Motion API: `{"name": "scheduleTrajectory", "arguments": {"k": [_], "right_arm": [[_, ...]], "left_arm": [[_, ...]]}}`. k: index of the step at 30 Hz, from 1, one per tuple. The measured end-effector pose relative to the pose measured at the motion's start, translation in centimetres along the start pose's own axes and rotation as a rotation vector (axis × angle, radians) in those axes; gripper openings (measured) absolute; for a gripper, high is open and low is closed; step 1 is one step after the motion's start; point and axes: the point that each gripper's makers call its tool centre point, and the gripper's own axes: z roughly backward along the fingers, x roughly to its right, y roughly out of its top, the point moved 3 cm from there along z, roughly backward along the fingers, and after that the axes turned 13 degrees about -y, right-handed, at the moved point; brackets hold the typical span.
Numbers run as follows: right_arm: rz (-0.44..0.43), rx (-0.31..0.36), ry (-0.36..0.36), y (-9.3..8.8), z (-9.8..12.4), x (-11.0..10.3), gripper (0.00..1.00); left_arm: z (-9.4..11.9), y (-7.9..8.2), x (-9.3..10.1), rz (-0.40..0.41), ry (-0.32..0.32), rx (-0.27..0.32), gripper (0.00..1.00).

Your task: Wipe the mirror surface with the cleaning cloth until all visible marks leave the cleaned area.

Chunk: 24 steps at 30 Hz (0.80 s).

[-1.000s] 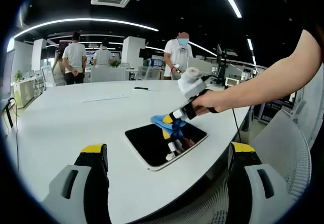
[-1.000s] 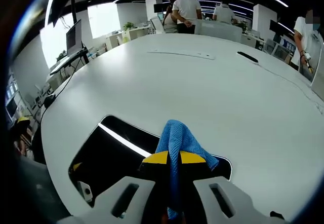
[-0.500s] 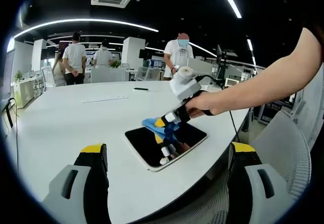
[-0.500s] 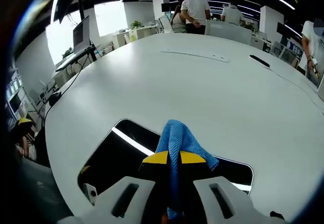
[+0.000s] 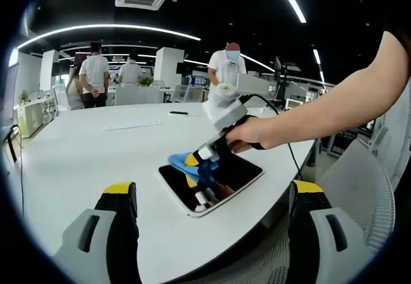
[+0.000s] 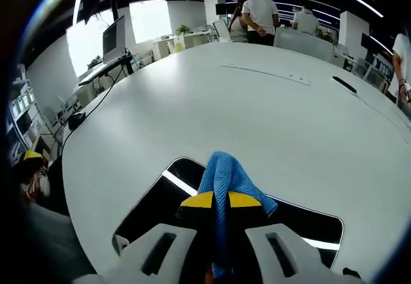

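the right claw (image 5: 194, 162), clamped on the blue cleaning cloth (image 6: 226, 178), has swept further across the mirror (image 5: 218, 181), away from the tabletop (image 5: 90, 149) edge. wiping is probably unfinished. the left claw (image 5: 212, 200) hangs open.

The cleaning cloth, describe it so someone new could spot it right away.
Start at the big white table and find the dark mirror lying flat near its edge. The cleaning cloth is the blue, textured fabric clamped in the right gripper, the only blue thing there.

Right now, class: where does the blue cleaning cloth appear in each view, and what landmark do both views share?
Left gripper view: blue cleaning cloth just left of centre, on the mirror's far edge, in the right gripper.
Right gripper view: low centre, sticking up between its yellow-tipped jaws.
Shared landmark: the dark mirror on the white table.
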Motion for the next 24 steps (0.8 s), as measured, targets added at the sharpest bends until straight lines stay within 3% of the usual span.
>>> {"name": "scheduleTrajectory", "arguments": {"k": [14, 24], "right_arm": [[0.045, 0.025, 0.034, 1.0, -0.4, -3.2, 0.01], [0.06, 0.026, 0.054, 1.2, -0.5, -4.2, 0.01]], "left_arm": [[-0.1, 0.0, 0.0, -0.004, 0.003, 0.0, 0.97], [-0.1, 0.0, 0.0, -0.008, 0.006, -0.003, 0.97]]}}
